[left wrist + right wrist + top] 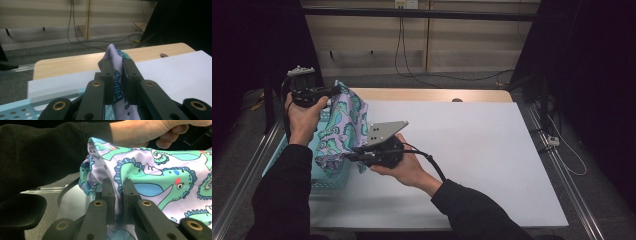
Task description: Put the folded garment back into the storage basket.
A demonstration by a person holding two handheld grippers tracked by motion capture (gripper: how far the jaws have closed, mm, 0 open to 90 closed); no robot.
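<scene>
A lilac cloth (346,122) printed with green dinosaurs hangs stretched between both grippers above the table's left side. My left gripper (334,91) is at the upper left, shut on the cloth's top corner (113,53), which sticks up between the jaws (117,64). Lower and nearer, my right gripper (348,157) points left under its grey plate (385,131) and is shut on the cloth's lower edge. In the right gripper view the fabric (152,170) is pinched between the closed jaws (117,187), with the person's other hand (140,130) and black sleeve (50,152) behind it.
A light blue perforated basket (331,176) stands at the table's left edge, under the cloth; its rim (15,111) lies just below my left gripper. A white board (472,150) covers the wooden table (75,64). Cables (404,55) run along the floor beyond.
</scene>
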